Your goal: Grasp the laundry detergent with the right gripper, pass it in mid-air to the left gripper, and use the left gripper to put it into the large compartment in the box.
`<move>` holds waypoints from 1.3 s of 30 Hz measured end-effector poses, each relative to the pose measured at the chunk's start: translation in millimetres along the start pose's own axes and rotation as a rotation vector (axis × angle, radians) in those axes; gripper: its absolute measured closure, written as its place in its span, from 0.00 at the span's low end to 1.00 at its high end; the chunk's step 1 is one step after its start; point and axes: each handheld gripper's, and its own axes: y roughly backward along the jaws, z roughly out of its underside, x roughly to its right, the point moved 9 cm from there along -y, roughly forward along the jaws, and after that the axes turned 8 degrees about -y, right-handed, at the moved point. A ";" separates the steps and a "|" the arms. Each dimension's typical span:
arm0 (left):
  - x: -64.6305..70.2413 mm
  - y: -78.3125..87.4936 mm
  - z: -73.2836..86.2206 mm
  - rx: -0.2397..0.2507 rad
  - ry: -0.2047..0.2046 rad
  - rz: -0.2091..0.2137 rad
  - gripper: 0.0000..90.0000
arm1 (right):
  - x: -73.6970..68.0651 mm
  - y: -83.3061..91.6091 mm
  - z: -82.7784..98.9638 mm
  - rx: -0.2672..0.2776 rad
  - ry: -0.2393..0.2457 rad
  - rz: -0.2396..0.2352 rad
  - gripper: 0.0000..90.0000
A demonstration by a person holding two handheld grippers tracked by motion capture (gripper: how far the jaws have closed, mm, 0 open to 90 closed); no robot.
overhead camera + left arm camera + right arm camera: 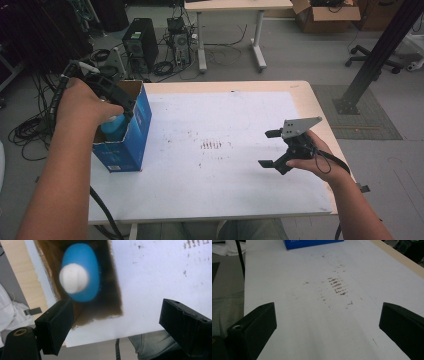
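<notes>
Bottle position: blue bottle with white cap stands inside the open blue box at the table's left edge; nothing grips it.
Left gripper: jaws parted and empty, hovering above the box mouth, the bottle below and off to one side of the gap between the pads.
Right gripper: jaws spread wide, holding nothing, idle over the white sheet on the right.
Risk, tipping: the box sits close to the table edge; a knock from the left jaw could, in my judgement, shift or topple it.
Risk, snagging: the near left jaw hangs close over the box rim and may catch the cardboard if it moves sideways.
Risk, cable: the trailing left cable could drag against the box.
Hidden: bottle body and base lie deep in the box; whether it stands upright or leans cannot be told.
Unclear: bottle cap is blurred; box print is cut off in the right gripper view.
Far marks: brown stains on the sheet, nature undetermined.
</notes>
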 end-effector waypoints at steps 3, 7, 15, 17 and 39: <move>7.1 1.7 0.7 -0.006 -0.023 -0.001 0.12 | -0.3 0.6 0.5 0.000 0.001 0.000 0.01; 15.3 5.6 -4.0 0.027 -0.074 -0.027 0.02 | -0.4 1.7 1.0 0.002 0.001 0.000 0.01; 36.4 14.5 -9.9 0.045 -0.141 -0.042 0.00 | 0.6 6.0 2.4 0.003 0.000 0.006 0.01; 42.3 18.0 -11.3 0.043 -0.169 -0.048 0.00 | 1.4 7.9 2.6 0.007 0.000 0.009 0.01; 125.0 27.9 -32.5 0.059 -0.620 0.040 0.00 | 1.2 42.6 -23.5 -0.124 0.110 0.016 0.02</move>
